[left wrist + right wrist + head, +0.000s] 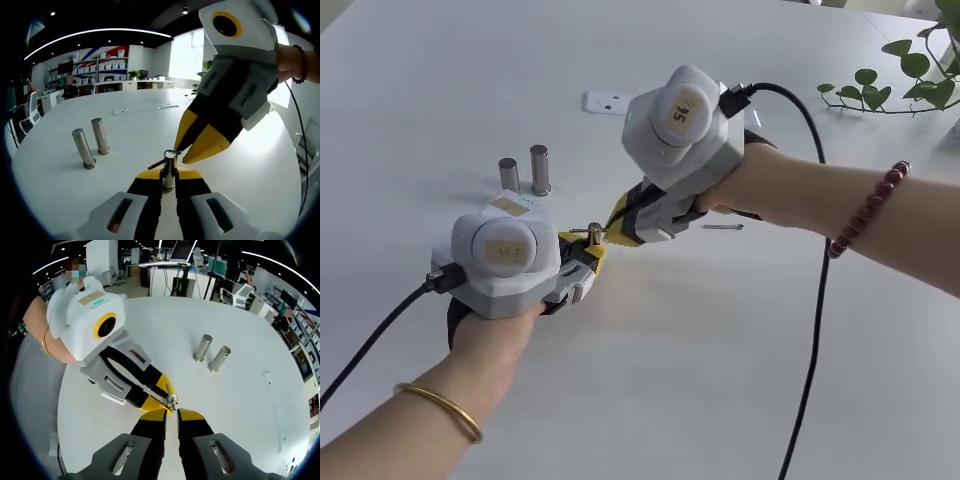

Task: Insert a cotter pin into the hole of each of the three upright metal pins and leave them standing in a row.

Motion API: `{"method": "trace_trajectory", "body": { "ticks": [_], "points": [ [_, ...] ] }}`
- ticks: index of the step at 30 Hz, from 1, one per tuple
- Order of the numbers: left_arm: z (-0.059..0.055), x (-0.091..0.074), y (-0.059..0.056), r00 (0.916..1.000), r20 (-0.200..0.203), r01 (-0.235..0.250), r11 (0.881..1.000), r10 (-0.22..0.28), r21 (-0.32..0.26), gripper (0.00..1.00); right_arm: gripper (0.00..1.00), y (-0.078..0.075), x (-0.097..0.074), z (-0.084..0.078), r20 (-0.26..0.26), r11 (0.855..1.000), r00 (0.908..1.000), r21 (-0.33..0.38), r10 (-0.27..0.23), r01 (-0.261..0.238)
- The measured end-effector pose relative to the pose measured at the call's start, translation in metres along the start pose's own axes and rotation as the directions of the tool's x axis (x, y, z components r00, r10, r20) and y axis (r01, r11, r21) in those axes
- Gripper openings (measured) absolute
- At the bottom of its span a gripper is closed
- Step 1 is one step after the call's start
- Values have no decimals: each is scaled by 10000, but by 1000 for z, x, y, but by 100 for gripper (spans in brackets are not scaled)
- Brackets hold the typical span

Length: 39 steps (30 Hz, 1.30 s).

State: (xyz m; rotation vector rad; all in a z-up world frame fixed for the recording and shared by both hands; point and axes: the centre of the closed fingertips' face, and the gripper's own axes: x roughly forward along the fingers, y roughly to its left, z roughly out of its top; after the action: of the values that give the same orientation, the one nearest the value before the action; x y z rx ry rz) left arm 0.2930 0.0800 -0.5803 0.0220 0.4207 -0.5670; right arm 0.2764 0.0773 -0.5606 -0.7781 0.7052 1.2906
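Note:
My left gripper (pixel 586 247) (pixel 169 176) is shut on an upright metal pin (pixel 594 234) (pixel 169 170) (pixel 171 399), held just above the table. A thin cotter pin (pixel 157 163) pokes out of the hole near this pin's head. My right gripper (pixel 612 231) (pixel 173 413) comes in from the right, and its yellow tips (pixel 186 150) touch the pin's head, shut on the cotter pin's other end. Two more metal pins (pixel 508 175) (pixel 540 170) (pixel 83 148) (pixel 100 136) (pixel 202 348) (pixel 219 358) stand side by side on the table beyond my left gripper.
A loose cotter pin (pixel 723 227) lies on the white table (pixel 650 380) right of the grippers. A white strip (pixel 605 102) (pixel 145 108) lies farther back. Plant leaves (pixel 910 80) hang over the far right corner. Black cables (pixel 812 330) trail from both grippers.

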Motion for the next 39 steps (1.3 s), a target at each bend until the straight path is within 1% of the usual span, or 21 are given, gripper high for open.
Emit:
{"method": "trace_trajectory", "body": {
  "ticks": [2,4,6,9,14,18,25,28,31,32,33,37,39],
  "points": [
    [0,0,0,10000,-2,-32,10000,32,-43,7,5,0,-1,1,100,10000,9999,49,-80,79],
    [-1,0,0,10000,-5,-62,9999,62,-83,7,6,-1,-2,5,340,9997,9994,201,-116,109],
    [-1,1,0,10000,-6,-87,9999,87,-126,7,6,-1,-2,9,573,9995,9983,302,-46,29],
    [-1,1,1,10000,-14,-96,9998,96,-183,7,6,0,-1,13,769,9992,9970,404,42,-73],
    [-2,2,1,9999,-33,-99,9997,99,-231,7,6,1,3,16,842,9995,9964,288,115,-140],
    [-2,2,1,10000,-40,-90,9997,89,-242,7,5,2,6,15,730,9997,9972,178,135,-148],
    [-2,2,1,9999,-111,-5,9997,3,-239,7,4,1,6,16,766,9990,9969,407,171,-202],
    [-2,2,2,9999,-140,38,9997,-41,-221,7,4,-1,7,17,804,9989,9967,457,104,-141],
    [-2,1,4,9998,-186,88,9999,-90,-111,7,4,2,9,20,782,9997,9969,224,40,-57],
    [-3,-1,6,9997,-232,51,9999,-48,106,7,4,0,11,22,764,9998,9971,172,41,-55],
    [-2,-2,7,9997,-243,22,9998,-17,180,7,4,0,11,24,770,9999,9970,157,33,-45],
    [-1,-7,16,9998,-192,3,10000,-4,-60,7,4,1,14,33,871,9999,9962,126,-38,27],
    [-1,-9,20,9997,-250,-9,9999,6,-101,7,4,1,16,37,924,9998,9957,199,-71,52]
  ]
}}
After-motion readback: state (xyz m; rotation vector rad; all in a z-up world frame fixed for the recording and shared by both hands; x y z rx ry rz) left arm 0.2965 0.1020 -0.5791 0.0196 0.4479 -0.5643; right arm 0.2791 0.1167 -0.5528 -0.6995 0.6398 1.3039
